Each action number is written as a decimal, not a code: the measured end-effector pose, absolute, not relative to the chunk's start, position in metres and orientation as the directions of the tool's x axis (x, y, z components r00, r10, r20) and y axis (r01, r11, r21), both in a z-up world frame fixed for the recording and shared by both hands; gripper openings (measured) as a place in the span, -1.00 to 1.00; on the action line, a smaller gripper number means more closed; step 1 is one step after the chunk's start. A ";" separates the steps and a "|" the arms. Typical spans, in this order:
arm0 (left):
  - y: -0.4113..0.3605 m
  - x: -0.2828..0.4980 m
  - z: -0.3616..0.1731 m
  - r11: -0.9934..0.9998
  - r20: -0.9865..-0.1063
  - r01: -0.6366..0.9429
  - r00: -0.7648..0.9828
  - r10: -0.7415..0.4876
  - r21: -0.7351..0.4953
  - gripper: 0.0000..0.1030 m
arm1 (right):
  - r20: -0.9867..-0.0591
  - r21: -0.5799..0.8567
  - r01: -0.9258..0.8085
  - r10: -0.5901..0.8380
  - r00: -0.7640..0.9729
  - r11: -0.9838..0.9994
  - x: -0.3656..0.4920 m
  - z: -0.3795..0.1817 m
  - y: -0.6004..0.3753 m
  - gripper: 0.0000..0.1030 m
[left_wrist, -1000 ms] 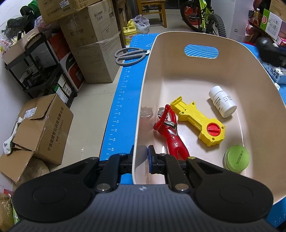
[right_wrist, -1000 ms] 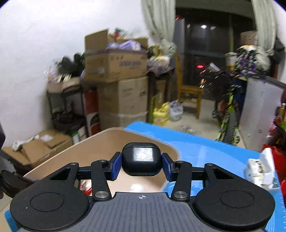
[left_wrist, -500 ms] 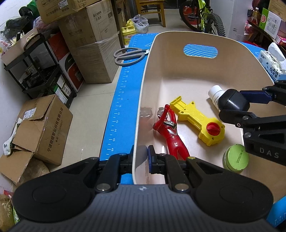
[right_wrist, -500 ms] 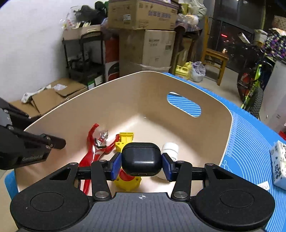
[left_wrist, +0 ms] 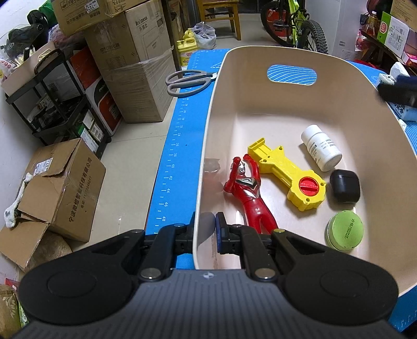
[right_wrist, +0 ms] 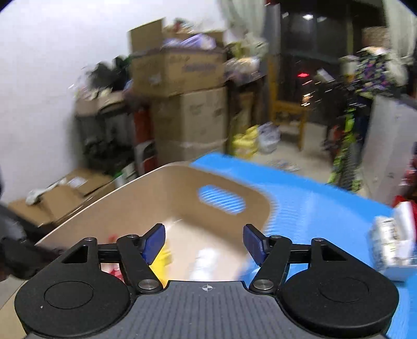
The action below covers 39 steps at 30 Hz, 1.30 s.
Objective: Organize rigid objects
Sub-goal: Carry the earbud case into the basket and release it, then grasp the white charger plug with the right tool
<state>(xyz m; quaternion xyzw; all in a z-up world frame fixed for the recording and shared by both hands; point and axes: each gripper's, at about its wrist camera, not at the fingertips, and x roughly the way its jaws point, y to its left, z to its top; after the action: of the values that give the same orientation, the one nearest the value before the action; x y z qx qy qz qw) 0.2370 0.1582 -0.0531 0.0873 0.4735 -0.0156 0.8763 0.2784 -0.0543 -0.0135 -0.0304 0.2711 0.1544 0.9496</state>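
A beige bin (left_wrist: 260,78) stands on the blue mat. My left gripper (left_wrist: 204,232) is shut on the bin's near left rim. In the bin lie a red hero figure (left_wrist: 247,193), a yellow toy key (left_wrist: 286,174), a white pill bottle (left_wrist: 322,147), a black earbud case (left_wrist: 344,185) and a green round tin (left_wrist: 344,230). My right gripper (right_wrist: 204,241) is open and empty, raised above the bin's right side (right_wrist: 166,193); its view is blurred. It shows as a dark blur at the right edge of the left wrist view (left_wrist: 397,90).
Grey scissors (left_wrist: 189,81) lie on the blue mat (left_wrist: 172,156) left of the bin. A tissue pack (right_wrist: 392,240) lies on the mat to the right. Cardboard boxes (left_wrist: 135,78), a black rack (left_wrist: 47,104) and a bicycle (left_wrist: 294,23) stand on the floor beyond.
My right gripper opened and let the black earbud case drop into the bin, then lifted up and back to the right. The left gripper held still on the rim.
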 end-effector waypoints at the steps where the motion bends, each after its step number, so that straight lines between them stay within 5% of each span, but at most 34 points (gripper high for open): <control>1: 0.158 0.237 -0.053 0.984 -0.832 0.110 0.551 0.055 0.139 -0.73 | -0.522 0.029 -0.277 0.251 0.815 0.960 0.281 -0.013 -0.065 0.45; 15: 0.158 0.236 -0.053 0.983 -0.830 0.114 0.554 0.057 0.144 -0.73 | -0.623 0.015 0.135 -0.096 0.776 0.991 0.325 -0.083 -0.174 0.47; 25: 0.157 0.236 -0.052 0.982 -0.830 0.116 0.555 0.061 0.150 -0.72 | -0.709 0.038 0.238 -0.142 0.691 0.970 0.349 -0.139 -0.184 0.47; 27: 0.157 0.236 -0.052 0.982 -0.830 0.116 0.555 0.061 0.150 -0.72 | -0.712 0.035 0.243 -0.147 0.687 0.969 0.352 -0.144 -0.182 0.41; 30: 0.157 0.236 -0.052 0.982 -0.830 0.116 0.555 0.060 0.149 -0.72 | -0.708 0.037 0.243 -0.146 0.691 0.969 0.355 -0.145 -0.181 0.04; 39: 0.157 0.236 -0.052 0.982 -0.830 0.116 0.554 0.060 0.149 -0.72 | -0.705 0.025 0.237 -0.151 0.693 0.971 0.345 -0.141 -0.181 0.04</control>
<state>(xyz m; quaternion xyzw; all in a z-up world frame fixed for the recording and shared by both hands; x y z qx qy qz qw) 0.2361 0.1569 -0.0523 0.0933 0.4717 -0.0159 0.8767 0.3453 -0.1809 -0.1409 0.0569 0.3770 -0.1056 0.9184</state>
